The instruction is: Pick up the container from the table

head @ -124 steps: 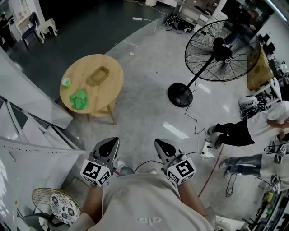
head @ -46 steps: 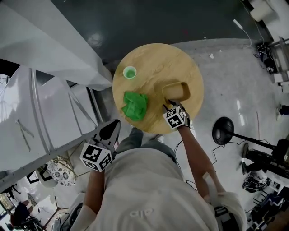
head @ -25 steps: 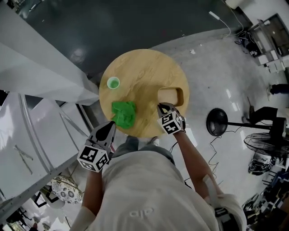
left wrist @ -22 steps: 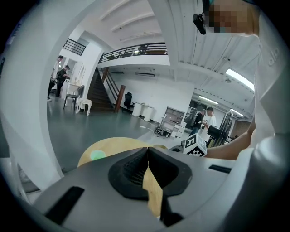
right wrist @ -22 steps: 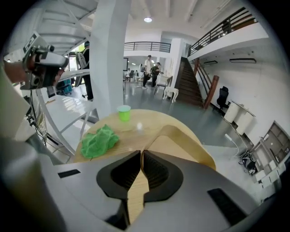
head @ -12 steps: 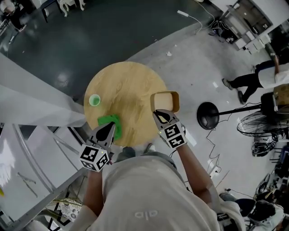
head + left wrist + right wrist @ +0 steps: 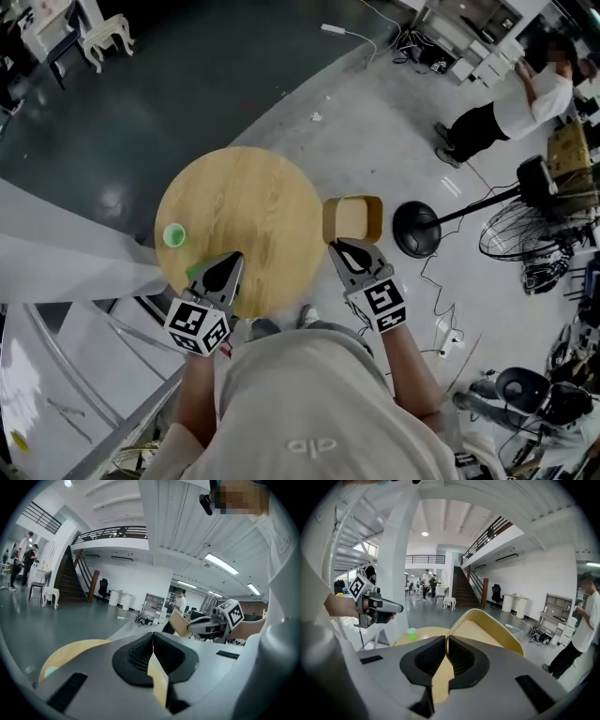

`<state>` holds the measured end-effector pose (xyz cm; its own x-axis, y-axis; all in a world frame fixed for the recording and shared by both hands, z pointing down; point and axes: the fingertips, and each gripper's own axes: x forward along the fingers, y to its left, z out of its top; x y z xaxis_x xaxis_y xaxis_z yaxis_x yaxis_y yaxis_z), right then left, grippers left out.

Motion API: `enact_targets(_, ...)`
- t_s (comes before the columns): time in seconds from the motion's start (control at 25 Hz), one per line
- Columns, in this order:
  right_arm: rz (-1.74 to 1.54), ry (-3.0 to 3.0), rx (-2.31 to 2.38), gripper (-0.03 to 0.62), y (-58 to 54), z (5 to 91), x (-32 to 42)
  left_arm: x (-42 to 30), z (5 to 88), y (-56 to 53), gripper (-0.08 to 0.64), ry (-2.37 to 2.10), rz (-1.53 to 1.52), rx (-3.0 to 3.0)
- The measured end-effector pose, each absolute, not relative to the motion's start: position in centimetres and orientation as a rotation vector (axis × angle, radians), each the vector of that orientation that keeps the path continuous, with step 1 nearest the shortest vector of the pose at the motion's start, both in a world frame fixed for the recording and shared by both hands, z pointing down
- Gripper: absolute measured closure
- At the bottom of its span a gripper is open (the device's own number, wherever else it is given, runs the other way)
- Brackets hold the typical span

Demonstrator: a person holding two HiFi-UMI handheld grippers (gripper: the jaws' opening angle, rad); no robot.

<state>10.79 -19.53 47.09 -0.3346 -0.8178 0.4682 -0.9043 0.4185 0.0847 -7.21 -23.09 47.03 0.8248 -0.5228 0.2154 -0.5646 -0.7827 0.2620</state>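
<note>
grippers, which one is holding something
The right gripper: its jaws pinch the rim of the tan container, held beyond the table edge. The left gripper has its jaws shut together on nothing.

Readable text: one item only. Head view: a small pale logo (image 7: 305, 445) sits low on the back of the person's shirt (image 7: 309, 394). It has three rounded characters and looks like "alo"; the reading is uncertain. The same mark is cut off at the right edge of the left gripper view. Marker cubes (image 7: 197, 327) (image 7: 383, 307): black-and-white square patterns, no letters or digits. Nothing else legible.
</note>
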Motion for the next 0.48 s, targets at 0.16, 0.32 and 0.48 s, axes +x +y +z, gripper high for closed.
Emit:
enact_targets(0.16, 0.247, -2.244, 1.544, 0.546, -17.4, 44.9, 12.9, -4.8, 45.9, -22.7, 0.545, -0.766, 0.181, 2.730)
enact_targets(0.32, 0.241, -2.250, 1.608, 0.546, -15.8, 43.8, 14.3, -3.1, 45.1, -22.5, 0.544, -0.721, 0.173, 2.759)
enact_targets(0.48, 0.235, -2.259, 1.661, 0.546, -14.4, 42.7, 16.2, -1.2, 44.1, -22.1, 0.545, -0.685, 0.164, 2.782)
